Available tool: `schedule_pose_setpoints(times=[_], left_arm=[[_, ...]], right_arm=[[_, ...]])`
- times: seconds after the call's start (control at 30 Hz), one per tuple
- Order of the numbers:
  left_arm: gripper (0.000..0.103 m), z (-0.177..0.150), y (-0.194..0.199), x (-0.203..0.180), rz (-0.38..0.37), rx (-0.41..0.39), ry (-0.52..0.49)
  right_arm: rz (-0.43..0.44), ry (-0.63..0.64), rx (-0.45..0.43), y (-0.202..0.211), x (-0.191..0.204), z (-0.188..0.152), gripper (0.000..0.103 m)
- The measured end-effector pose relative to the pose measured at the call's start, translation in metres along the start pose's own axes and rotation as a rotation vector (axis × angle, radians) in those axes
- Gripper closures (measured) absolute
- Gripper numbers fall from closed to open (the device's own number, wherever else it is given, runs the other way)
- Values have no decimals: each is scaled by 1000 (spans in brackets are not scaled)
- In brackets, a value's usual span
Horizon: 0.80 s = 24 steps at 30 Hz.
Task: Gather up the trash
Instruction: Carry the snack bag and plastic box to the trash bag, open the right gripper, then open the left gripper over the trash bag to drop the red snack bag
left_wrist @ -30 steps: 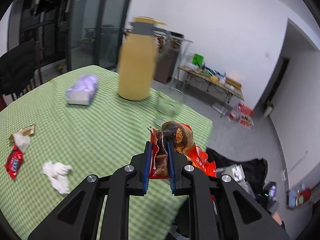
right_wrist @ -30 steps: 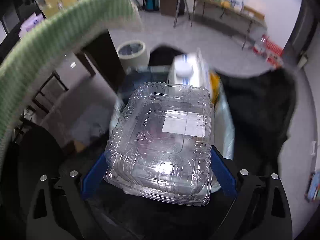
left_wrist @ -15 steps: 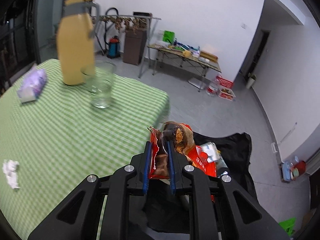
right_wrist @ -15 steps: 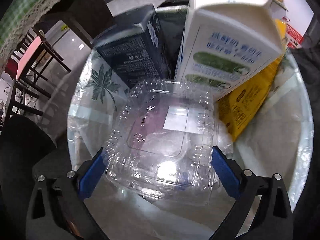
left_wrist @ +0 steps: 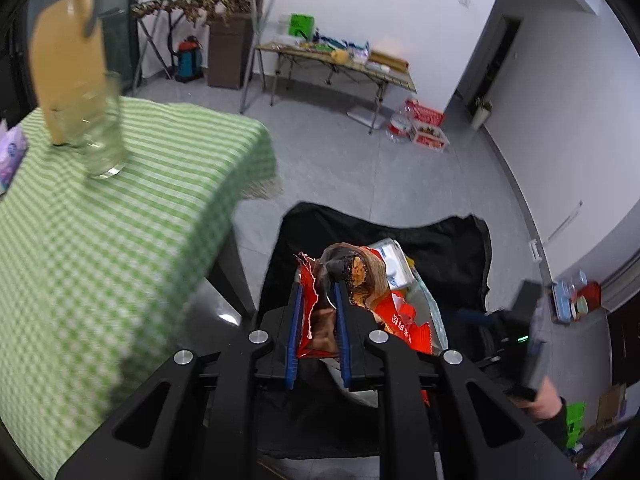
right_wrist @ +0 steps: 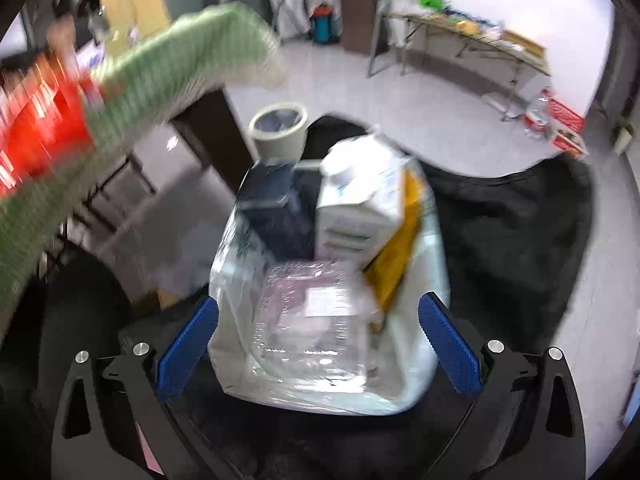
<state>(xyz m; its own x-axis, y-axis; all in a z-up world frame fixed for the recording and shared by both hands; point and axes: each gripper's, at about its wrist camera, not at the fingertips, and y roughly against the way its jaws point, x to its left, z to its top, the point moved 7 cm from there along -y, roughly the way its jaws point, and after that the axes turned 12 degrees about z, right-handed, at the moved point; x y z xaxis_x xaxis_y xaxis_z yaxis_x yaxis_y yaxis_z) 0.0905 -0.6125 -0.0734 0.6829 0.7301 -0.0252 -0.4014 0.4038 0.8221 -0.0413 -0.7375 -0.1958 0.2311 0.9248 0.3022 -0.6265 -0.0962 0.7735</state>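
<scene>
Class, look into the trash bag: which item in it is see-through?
The clear plastic clamshell box, lying nearest the open right gripper; the cartons behind it are opaque.

Torn red snack wrapper (left_wrist: 320,320) upright; clear clamshell (right_wrist: 312,320) bagged.

Black tool (left_wrist: 318,300), blue pads (right_wrist: 448,344), silver screws

Glass (left_wrist: 105,132) before yellow jug (left_wrist: 64,60) on green checked tablecloth (left_wrist: 120,216)
</scene>
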Motion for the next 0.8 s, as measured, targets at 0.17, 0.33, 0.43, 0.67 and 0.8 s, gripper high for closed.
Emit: schedule_pose_setpoints(times=[0.17, 0.33, 0.43, 0.67, 0.8], left_arm=[[88, -1, -31, -36, -20, 54, -29], [88, -1, -69, -70, -31, 115, -38], [88, -5, -93, -96, -45, 155, -62], [88, -17, -148, -148, 80, 193, -146], [82, -22, -163, -170, 184, 169, -182]], right_arm=[[-152, -47, -89, 26, -34, -3, 7], [-365, -223, -178, 68, -74, -15, 7], [-401, -343, -241, 88, -86, -32, 7], [-435, -430, -334, 105, -95, -54, 7], [-438, -433, -361, 110, -95, -51, 7]])
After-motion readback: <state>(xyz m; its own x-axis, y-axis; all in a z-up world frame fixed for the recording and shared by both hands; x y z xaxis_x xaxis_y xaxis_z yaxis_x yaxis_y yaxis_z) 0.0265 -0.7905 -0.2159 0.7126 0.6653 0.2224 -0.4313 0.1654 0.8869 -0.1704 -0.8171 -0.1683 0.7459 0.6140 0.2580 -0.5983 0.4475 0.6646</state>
